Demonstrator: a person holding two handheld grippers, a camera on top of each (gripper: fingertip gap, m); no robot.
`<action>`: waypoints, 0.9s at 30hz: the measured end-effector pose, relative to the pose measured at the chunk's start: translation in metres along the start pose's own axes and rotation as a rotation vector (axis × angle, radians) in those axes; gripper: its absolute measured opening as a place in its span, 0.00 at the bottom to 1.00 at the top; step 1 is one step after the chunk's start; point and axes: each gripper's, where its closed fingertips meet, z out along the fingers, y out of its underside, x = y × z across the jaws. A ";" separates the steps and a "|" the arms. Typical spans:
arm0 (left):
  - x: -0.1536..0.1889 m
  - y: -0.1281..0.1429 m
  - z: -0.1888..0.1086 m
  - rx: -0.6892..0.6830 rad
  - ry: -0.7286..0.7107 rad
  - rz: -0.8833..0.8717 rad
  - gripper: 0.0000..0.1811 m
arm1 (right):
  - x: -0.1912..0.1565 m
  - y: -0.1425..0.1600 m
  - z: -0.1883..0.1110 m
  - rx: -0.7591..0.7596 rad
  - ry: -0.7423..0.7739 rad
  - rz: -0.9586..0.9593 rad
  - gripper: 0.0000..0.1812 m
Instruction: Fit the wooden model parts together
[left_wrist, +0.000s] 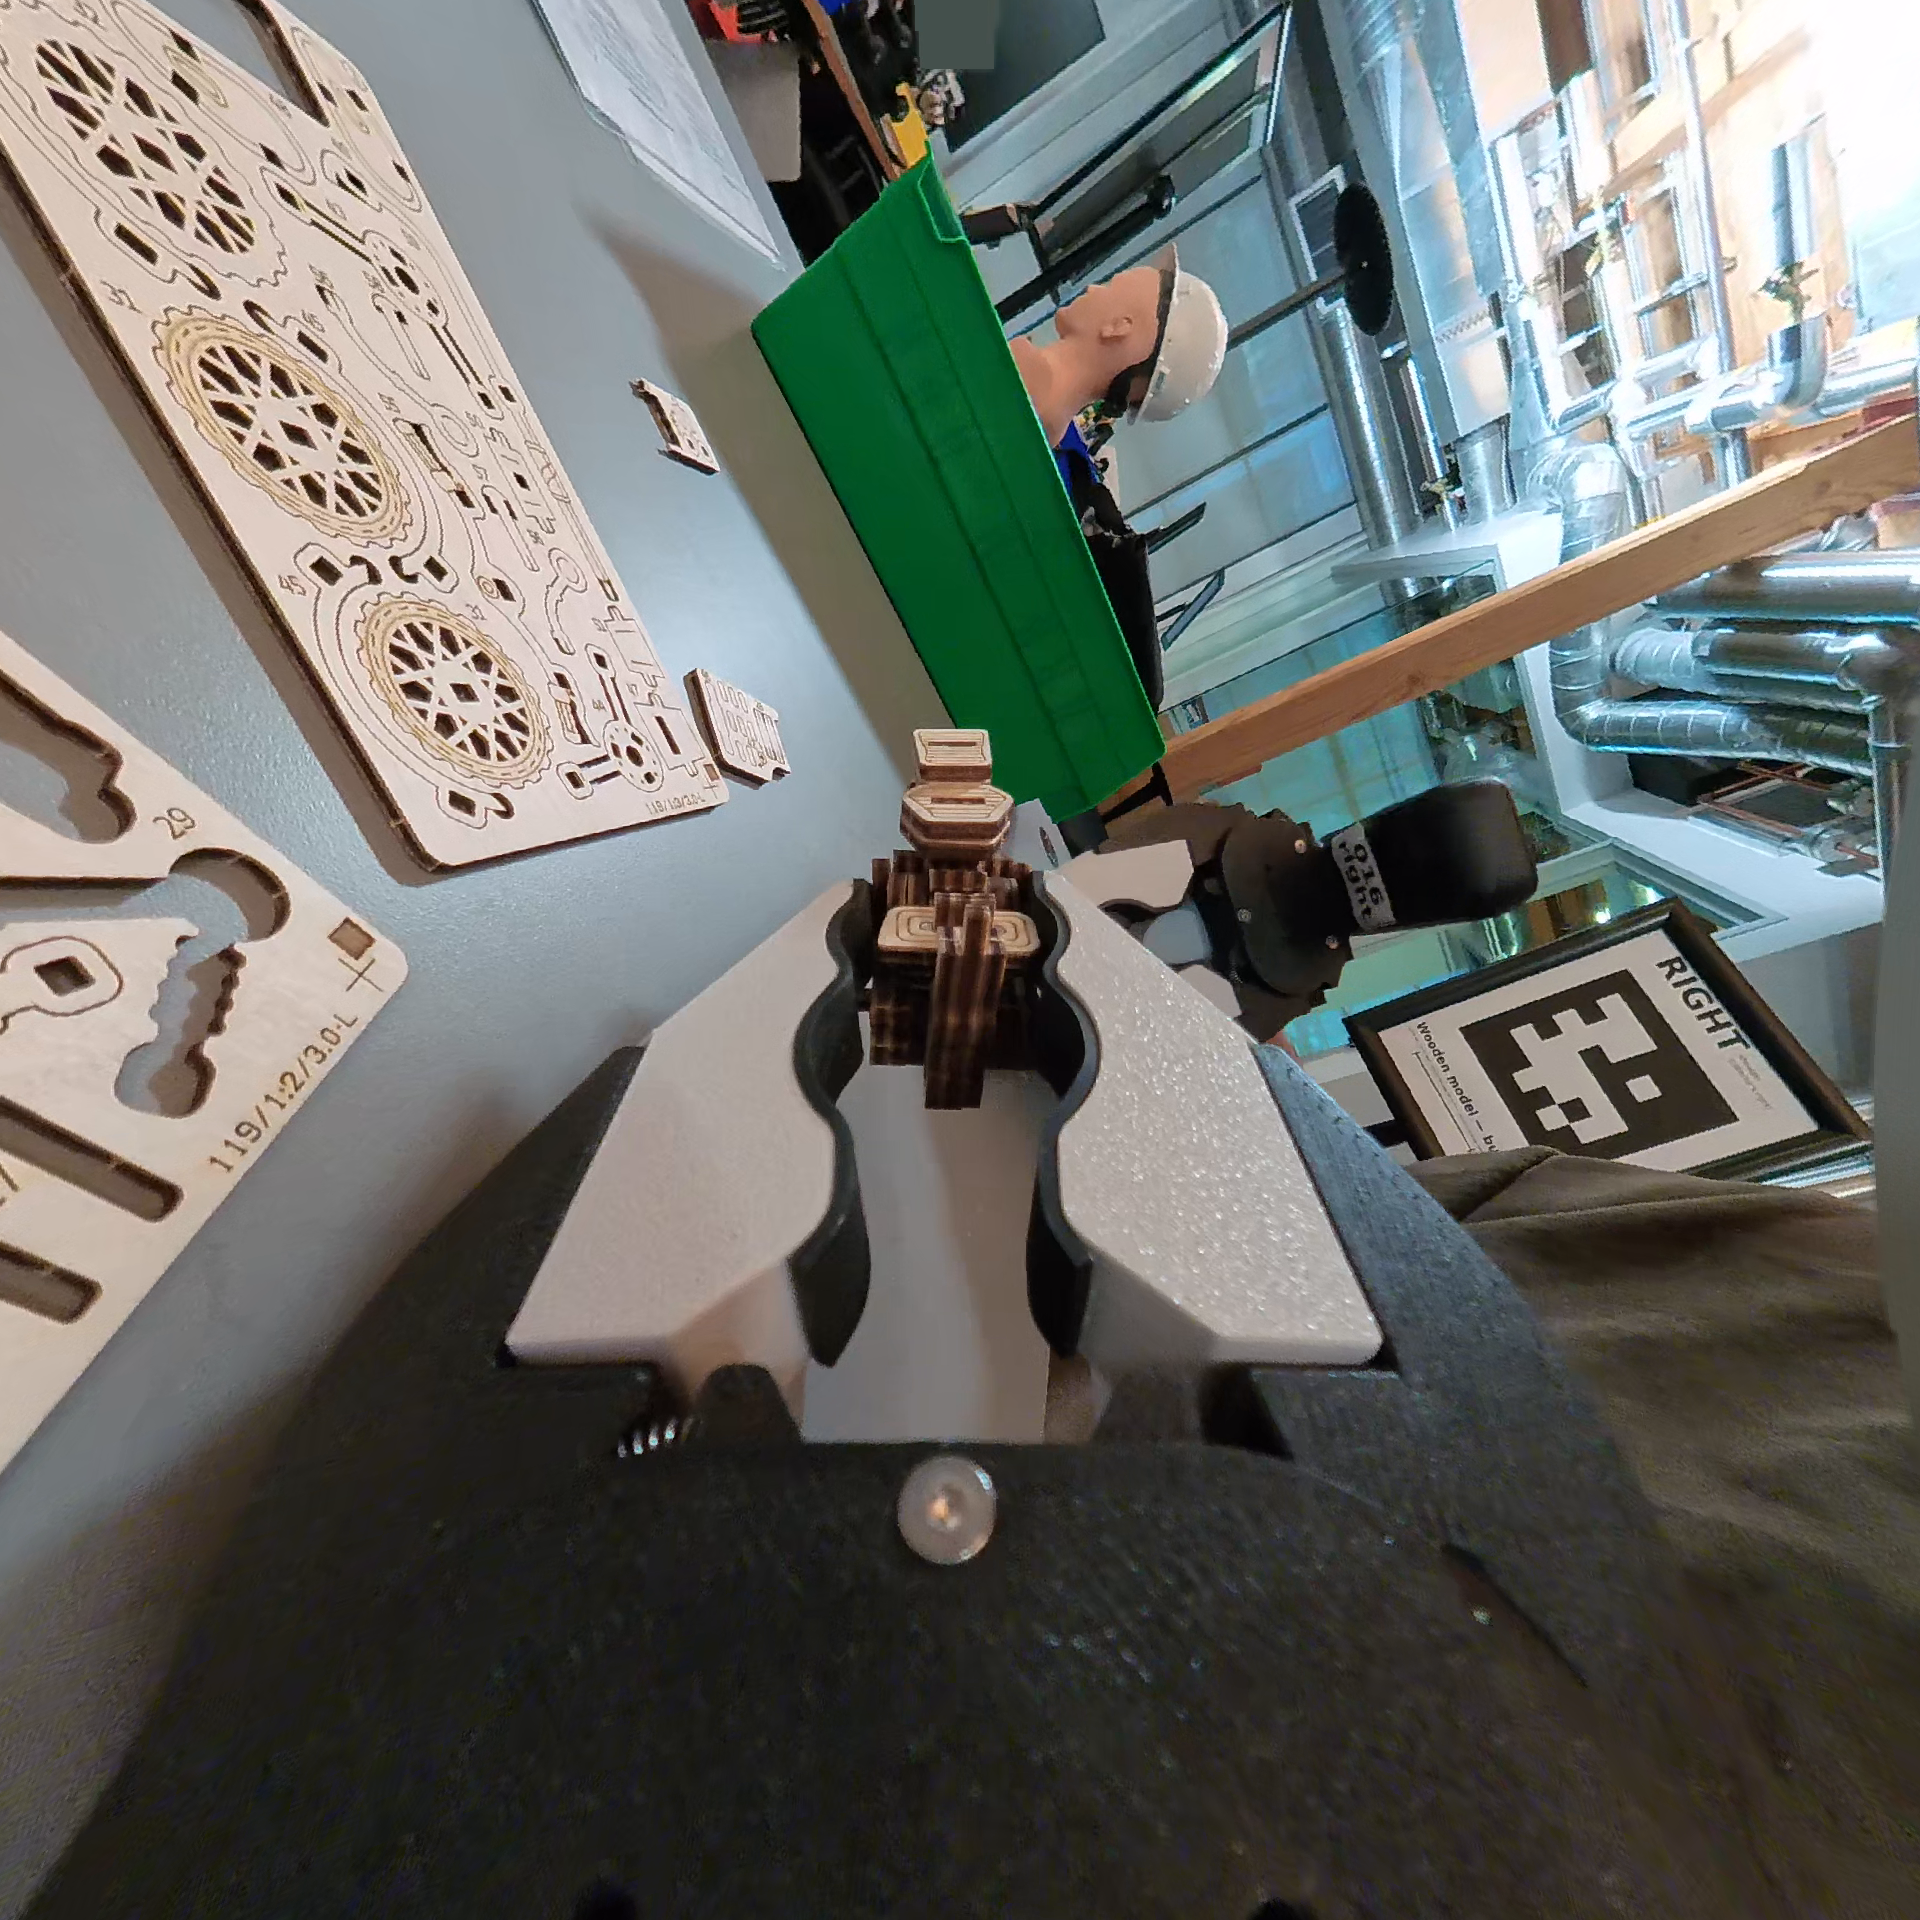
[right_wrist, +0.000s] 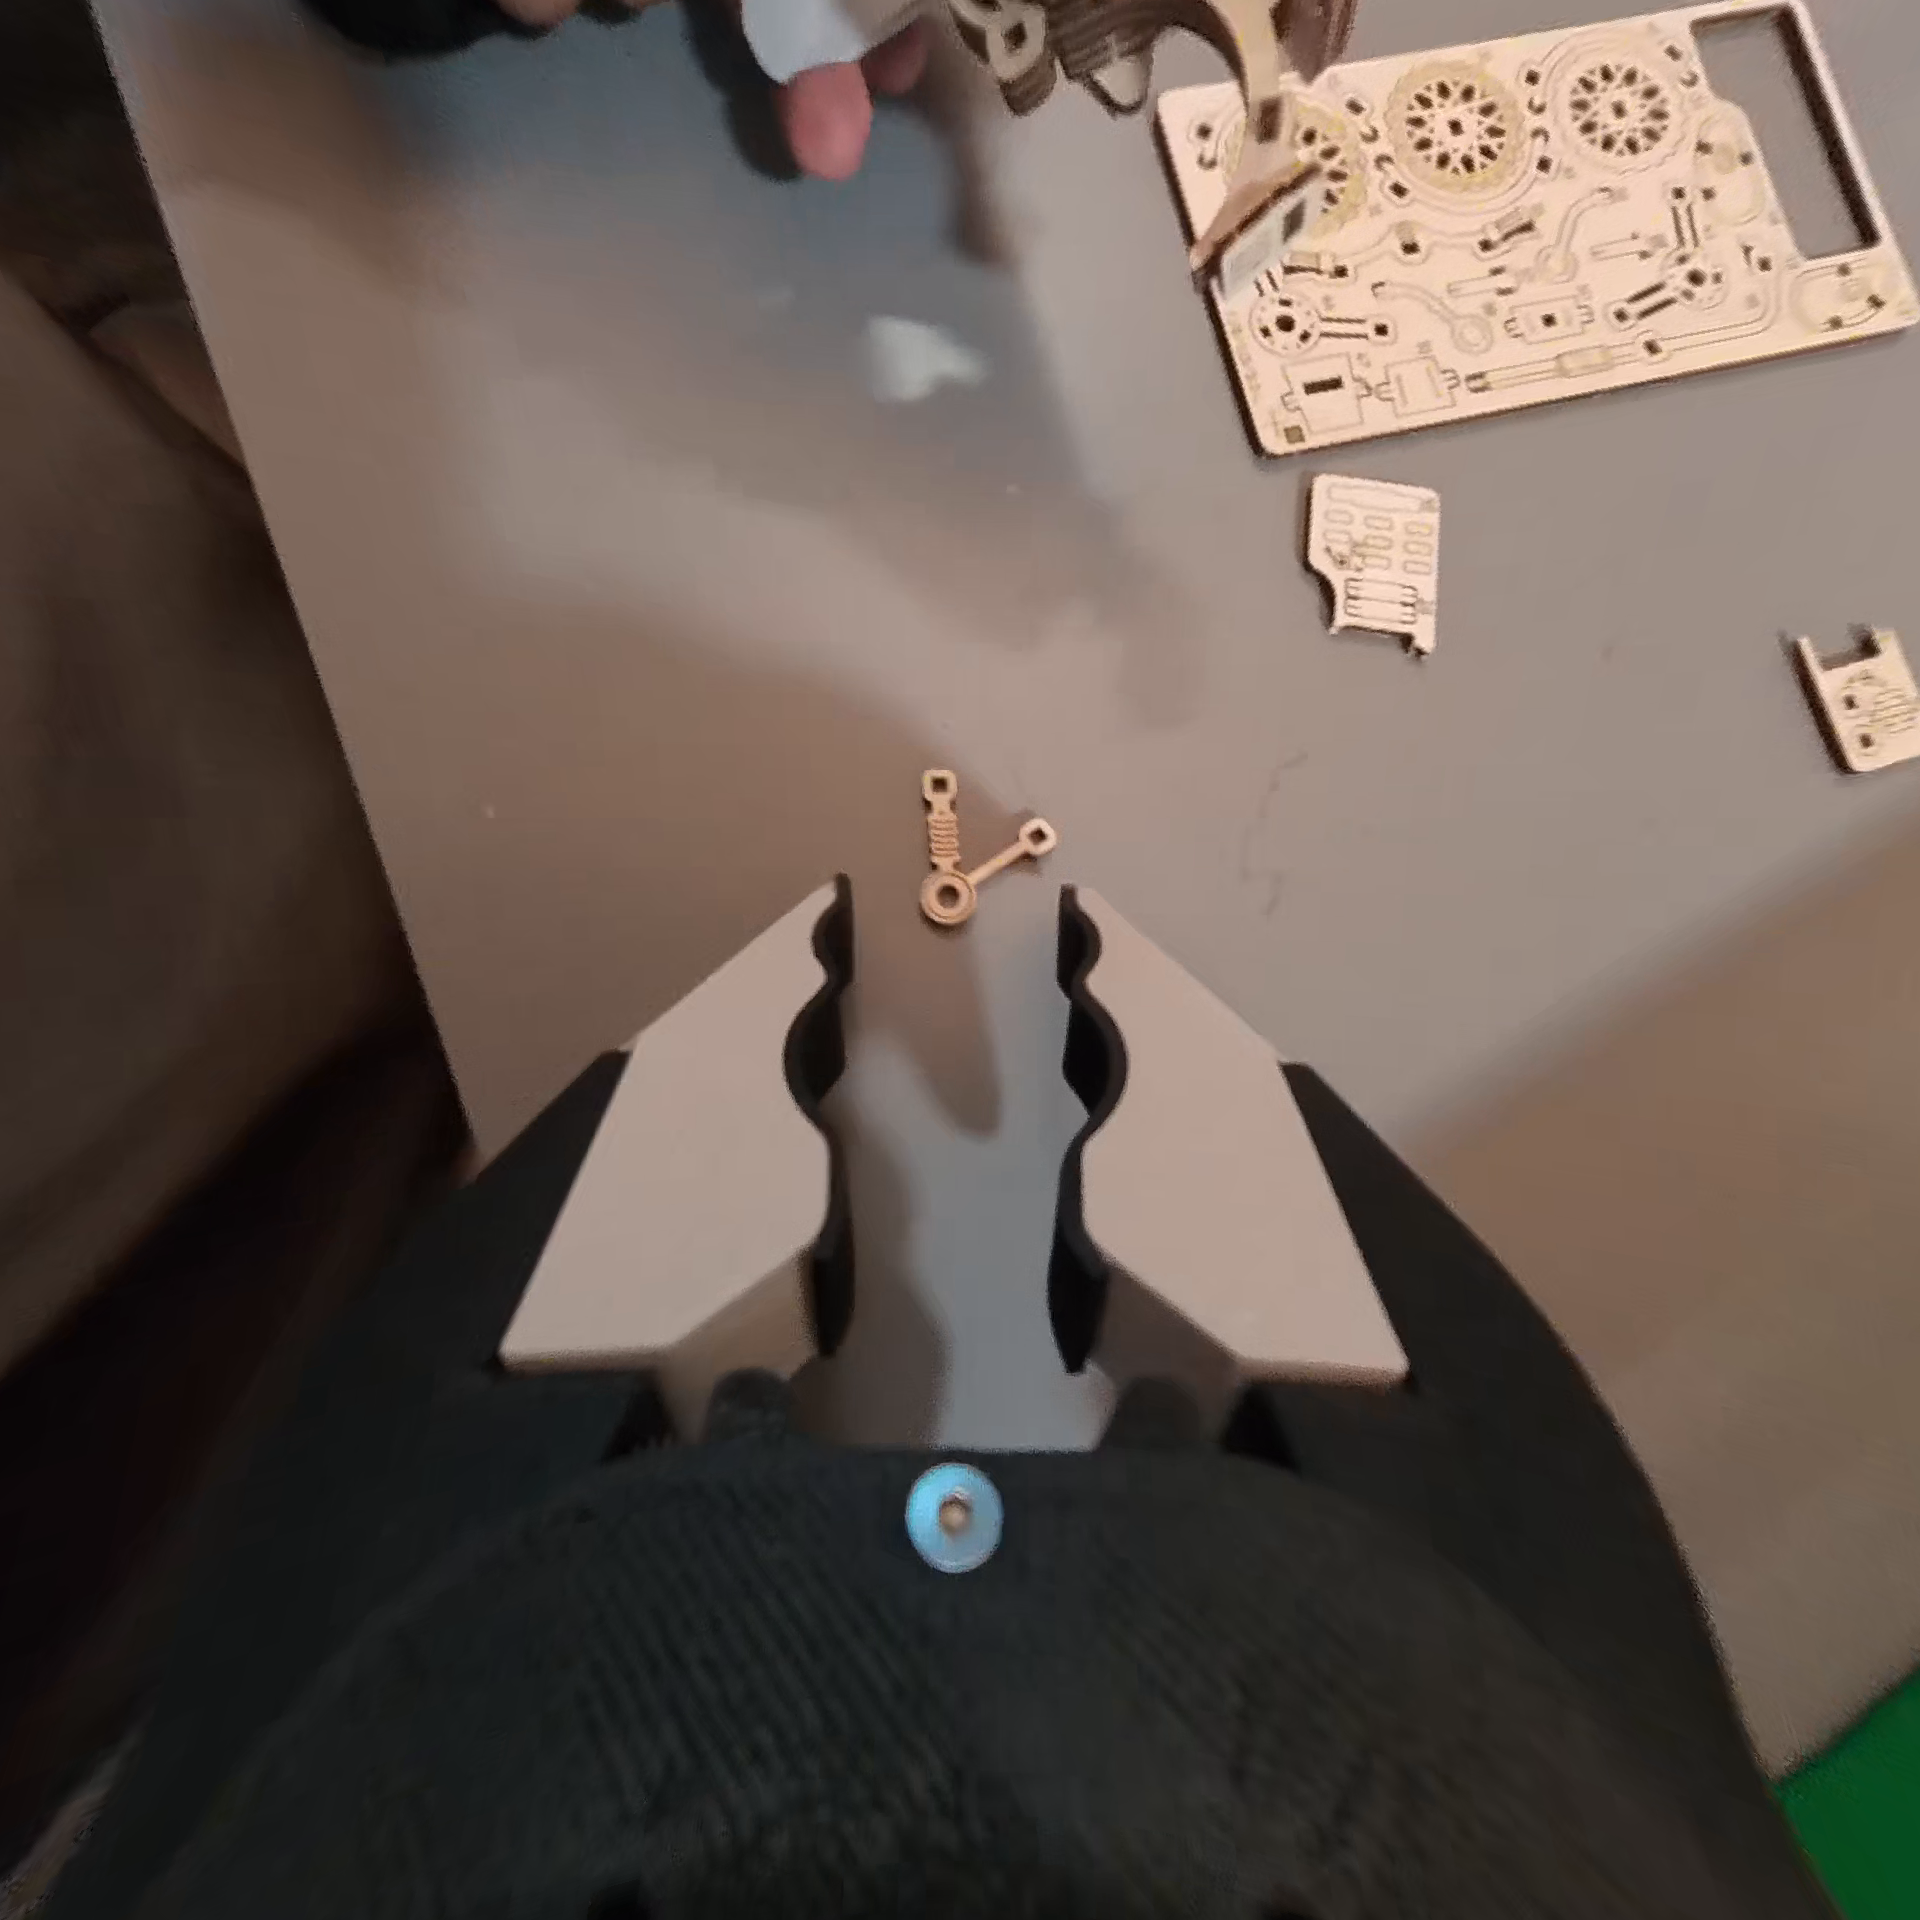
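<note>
My left gripper (left_wrist: 945, 914) is shut on a part-built wooden model (left_wrist: 951, 935) of dark layered plywood with pale capped ends, held above the grey table. That model also shows at the top of the right wrist view (right_wrist: 1143, 42), over a cut-out sheet. My right gripper (right_wrist: 954, 904) is open and empty, just above the table. A small V-shaped wooden piece (right_wrist: 971, 857) with a ring and two arms lies flat just beyond its fingertips. The right gripper also shows farther off in the left wrist view (left_wrist: 1299, 904).
Laser-cut plywood sheets (left_wrist: 312, 416) (left_wrist: 125, 1039) (right_wrist: 1538, 229) lie on the grey table (right_wrist: 623, 623). Loose small wooden plates (right_wrist: 1377, 566) (right_wrist: 1860, 701) (left_wrist: 740, 727) (left_wrist: 677, 426) lie near them. A green bin (left_wrist: 956, 499) and a framed marker card (left_wrist: 1600, 1049) stand at the table's edge. Across from one pair of fingers to the other is roughly 12 centimeters.
</note>
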 end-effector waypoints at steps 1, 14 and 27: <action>0.000 0.000 0.000 0.000 0.000 0.000 0.14 | 0.003 0.003 0.001 -0.016 0.010 -0.018 0.18; 0.000 0.001 0.001 -0.012 0.011 -0.014 0.14 | -0.002 -0.005 0.012 -0.012 -0.008 0.112 0.05; 0.009 0.015 0.009 -0.061 0.044 -0.024 0.15 | 0.024 -0.085 -0.010 0.212 0.335 -0.128 0.05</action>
